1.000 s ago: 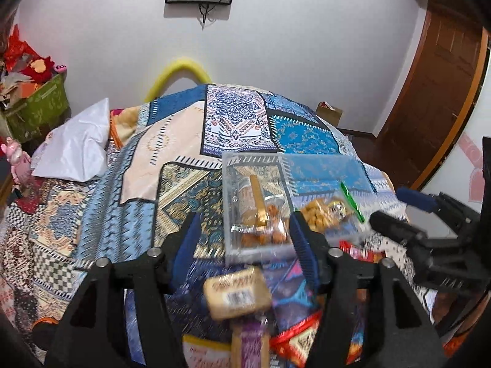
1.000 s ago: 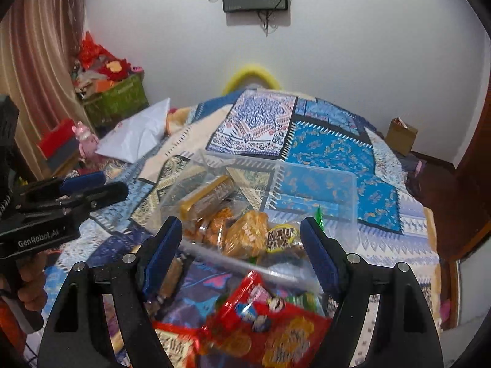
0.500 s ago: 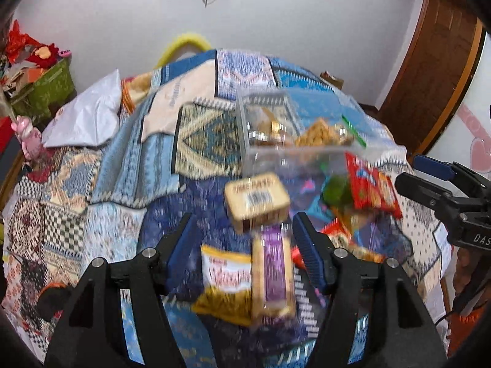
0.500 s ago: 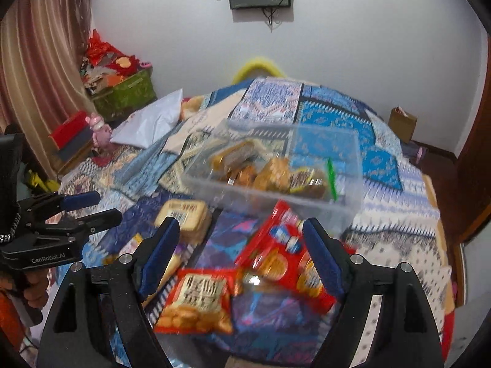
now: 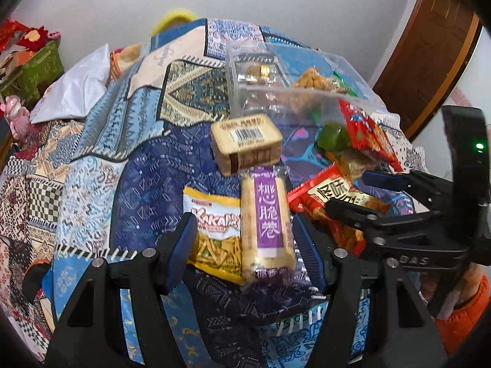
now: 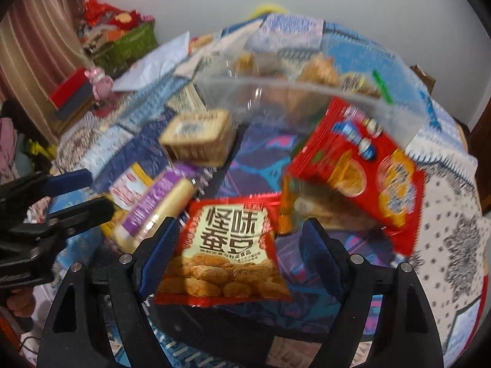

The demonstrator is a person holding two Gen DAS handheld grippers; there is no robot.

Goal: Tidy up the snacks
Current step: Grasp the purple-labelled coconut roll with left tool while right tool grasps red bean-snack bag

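Loose snack packs lie on a patchwork bedspread in front of a clear plastic box with several snacks inside. My left gripper is open, low over a purple-labelled roll pack and a yellow chip bag; the pads touch neither. My right gripper is open, straddling a red bag with a yellow label. A tan biscuit pack and a large red bag lie nearer the box. Each gripper also shows in the other view: the left gripper, the right gripper.
A white pillow and a green basket of toys sit at the far left. A brown door stands at the right. An orange sleeve shows at the lower right. The bed edge drops off at the right.
Both grippers have tilted down and sunk toward the loose packs in front of the box. The box has slid up in both views. The left jaws stand slightly wider.
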